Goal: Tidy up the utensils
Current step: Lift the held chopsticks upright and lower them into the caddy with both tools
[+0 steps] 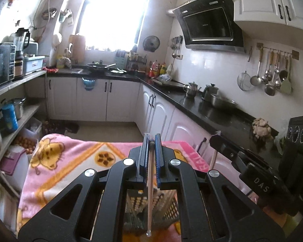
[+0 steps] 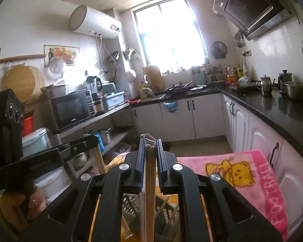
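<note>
Left tool (image 1: 151, 139) clamps one chopstick (image 1: 149, 191), right tool (image 2: 150, 142) clamps a pair of chopsticks (image 2: 149, 181), above lower-centre basket (image 1: 169, 207); sorting unfinished.

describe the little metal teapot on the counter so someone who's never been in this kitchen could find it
Follow the black countertop along the tiled wall, under the slanted black range hood. The small steel teapot stands there, left of a darker kettle and a wide steel bowl. It alone has a knobbed lid and thin spout.
</note>
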{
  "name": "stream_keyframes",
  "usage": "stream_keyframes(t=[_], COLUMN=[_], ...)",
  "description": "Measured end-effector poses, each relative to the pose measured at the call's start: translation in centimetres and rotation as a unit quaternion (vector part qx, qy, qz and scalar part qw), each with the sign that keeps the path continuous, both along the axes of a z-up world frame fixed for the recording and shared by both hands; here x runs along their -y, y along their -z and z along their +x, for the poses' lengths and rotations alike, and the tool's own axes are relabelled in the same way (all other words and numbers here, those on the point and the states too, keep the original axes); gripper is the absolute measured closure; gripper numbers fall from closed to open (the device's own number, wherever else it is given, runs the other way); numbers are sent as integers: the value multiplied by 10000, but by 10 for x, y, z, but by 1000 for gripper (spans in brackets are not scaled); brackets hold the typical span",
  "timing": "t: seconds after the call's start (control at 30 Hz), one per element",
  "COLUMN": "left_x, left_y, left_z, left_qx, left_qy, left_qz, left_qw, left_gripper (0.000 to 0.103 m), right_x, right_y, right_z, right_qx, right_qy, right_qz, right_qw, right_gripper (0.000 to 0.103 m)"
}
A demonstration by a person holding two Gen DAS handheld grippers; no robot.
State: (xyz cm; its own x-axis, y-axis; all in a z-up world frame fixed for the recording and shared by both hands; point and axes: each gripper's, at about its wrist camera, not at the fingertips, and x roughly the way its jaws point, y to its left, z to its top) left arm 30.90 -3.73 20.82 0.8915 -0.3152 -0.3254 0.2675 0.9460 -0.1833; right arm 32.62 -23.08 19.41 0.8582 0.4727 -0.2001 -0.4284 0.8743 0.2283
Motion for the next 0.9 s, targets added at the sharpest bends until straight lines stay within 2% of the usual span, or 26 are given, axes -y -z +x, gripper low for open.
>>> stream_keyframes(t=[0.3, 0.63, 0.9], left_x=[0, 5, 2], left_y=[15, 46, 70], left_z=[20, 30, 32], left_qx=[107, -68, -247], left_qy=[-182, -159, -140], left_qz=[-150, -27, 19], left_qw=[9997, 9998, 9996], left_gripper=[102, 102, 102], right_x=[0, -4, -5], right_y=[7, 34, 59], right_z=[26, 45, 44], right_qx=[219, 276, 244], right_qy=[350, 548, 530], right_qz=[47, 61, 155], right_qw=[9991, 9981, 9982], right_gripper=[92, 92, 92])
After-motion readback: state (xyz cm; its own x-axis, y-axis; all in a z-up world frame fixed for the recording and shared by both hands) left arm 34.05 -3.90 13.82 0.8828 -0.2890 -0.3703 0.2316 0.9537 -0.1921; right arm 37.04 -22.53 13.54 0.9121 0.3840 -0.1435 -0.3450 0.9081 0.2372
